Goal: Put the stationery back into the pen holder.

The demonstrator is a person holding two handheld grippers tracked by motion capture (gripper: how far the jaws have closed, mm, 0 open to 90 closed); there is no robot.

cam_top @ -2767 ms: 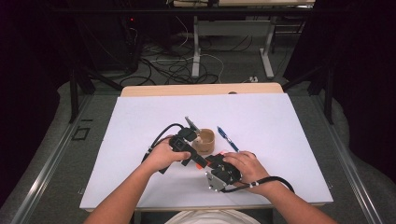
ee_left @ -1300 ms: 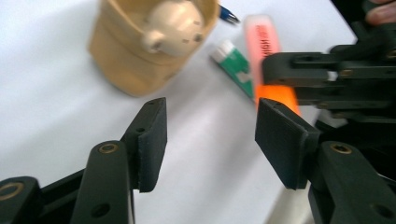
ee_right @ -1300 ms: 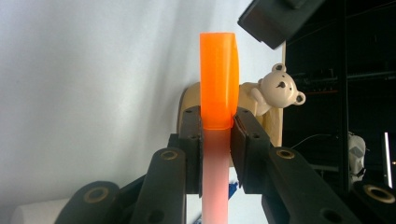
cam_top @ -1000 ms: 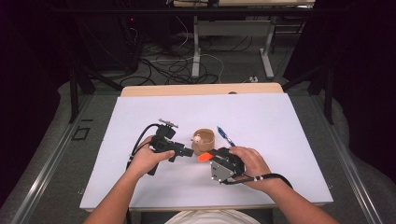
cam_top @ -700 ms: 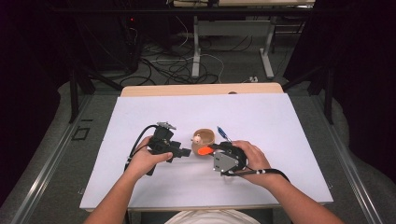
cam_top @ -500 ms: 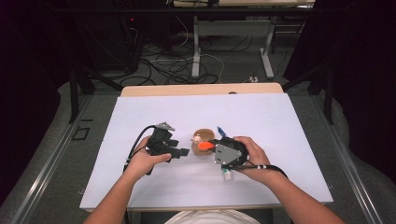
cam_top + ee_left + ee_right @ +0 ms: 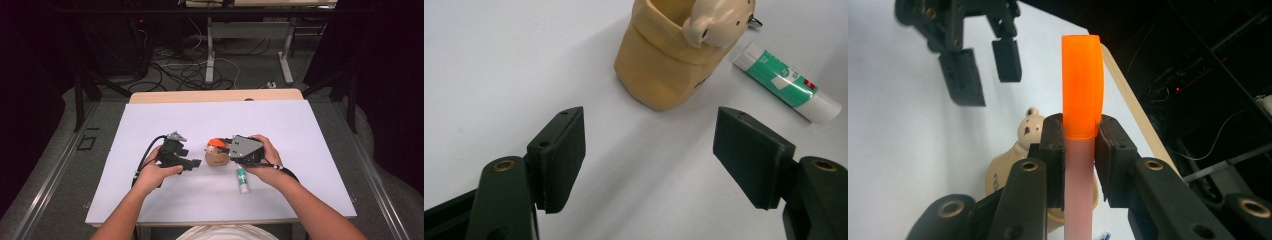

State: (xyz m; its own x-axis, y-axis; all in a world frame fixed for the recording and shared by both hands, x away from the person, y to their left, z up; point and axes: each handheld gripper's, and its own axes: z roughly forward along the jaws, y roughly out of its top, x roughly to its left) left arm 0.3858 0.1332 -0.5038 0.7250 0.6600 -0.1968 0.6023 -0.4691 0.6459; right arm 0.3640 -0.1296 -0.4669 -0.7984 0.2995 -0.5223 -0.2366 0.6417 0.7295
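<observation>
Risk: orange-capped marker [image 7: 1081,100], clamped in right gripper [image 7: 1081,150] above bear-shaped holder [image 7: 674,55], could strike its rim and tip it; left gripper [image 7: 649,155], jaws just widened and empty, no longer steadies holder; glue stick [image 7: 786,82] lies just beside

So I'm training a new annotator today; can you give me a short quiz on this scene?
1. True or false: the right gripper is shut on the orange-capped marker.
2. What lies on the table beside the bear-shaped tan cup? A) scissors B) glue stick C) spoon
3. Are the left gripper jaws open or shut?

Key: 1 true; 2 B; 3 open, nothing between them, just been opening.
</observation>
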